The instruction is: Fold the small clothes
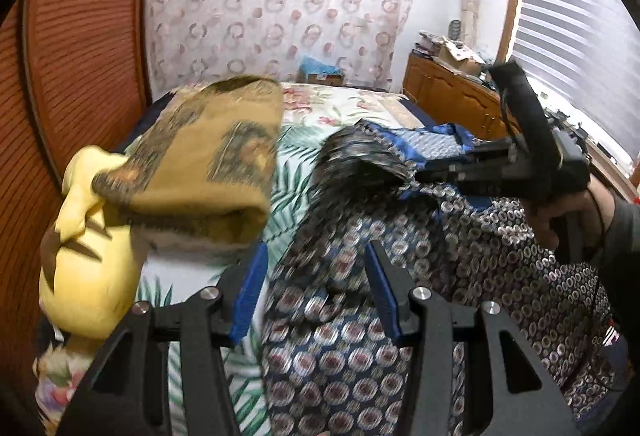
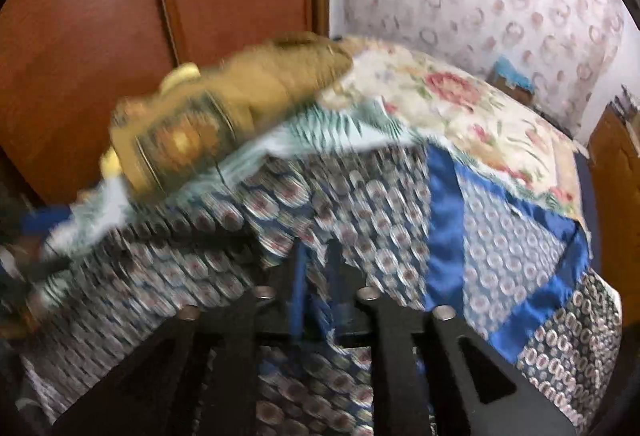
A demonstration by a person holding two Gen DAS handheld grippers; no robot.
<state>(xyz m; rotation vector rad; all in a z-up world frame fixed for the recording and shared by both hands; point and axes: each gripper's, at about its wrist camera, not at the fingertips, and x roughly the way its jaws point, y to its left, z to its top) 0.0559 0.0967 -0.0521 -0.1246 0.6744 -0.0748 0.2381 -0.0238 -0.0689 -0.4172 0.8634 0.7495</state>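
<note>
In the left wrist view, the left gripper [image 1: 316, 288] points down and forward over the bed [image 1: 320, 96], its 2 blue pads standing about half apart with nothing between them. Below it lies the dark patterned garment [image 1: 352, 356], spread on the bed. At the right, a hand [image 1: 568, 212] holds the right gripper [image 1: 408, 172] nearly level, its tip at a raised, blurred fold of this garment. A folded mustard cloth [image 1: 208, 172] lies at the left on a yellow item [image 1: 88, 276].

In the right wrist view, the right gripper [image 2: 316, 268] tilts steeply down, its jaws nearly together and pinching the patterned garment [image 2: 320, 204]. A blue-bordered part [image 2: 500, 236] spreads to the right.
</note>
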